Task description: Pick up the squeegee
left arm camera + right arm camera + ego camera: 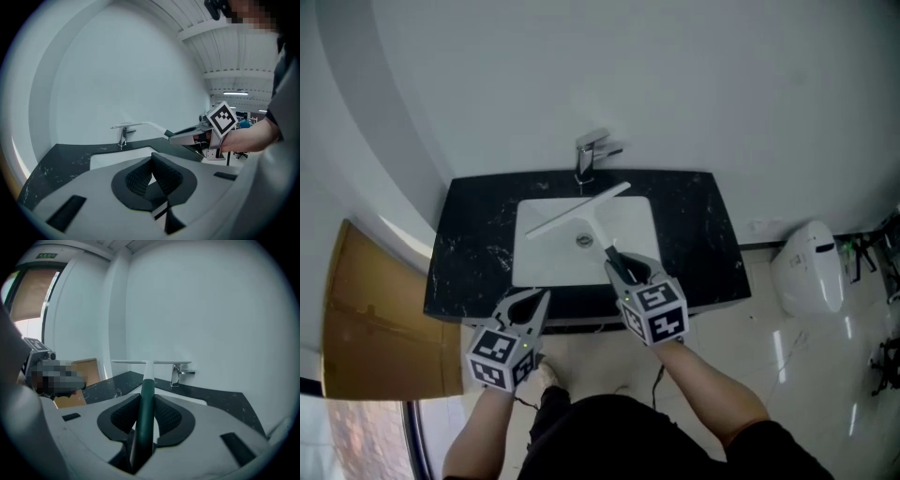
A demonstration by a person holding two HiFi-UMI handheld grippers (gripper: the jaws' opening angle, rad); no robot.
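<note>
The squeegee (581, 210) has a long white blade and a dark green handle. It hangs above the white basin (546, 261), its blade slanting from the basin's left side up toward the faucet (587, 156). My right gripper (621, 269) is shut on the handle; in the right gripper view the green handle (146, 394) runs between the pads of that gripper (145, 412), and the blade lies level ahead. My left gripper (534, 302) hovers off the counter's front edge. In its own view the left gripper (152, 176) is shut with nothing in it, and the squeegee (157, 126) shows off to the right.
The basin is set in a black speckled counter (471, 246) against a white wall. A brown cardboard box (377, 323) stands left of the counter. A white rounded object (811, 267) sits on the glossy floor at right, with dark stands beyond it.
</note>
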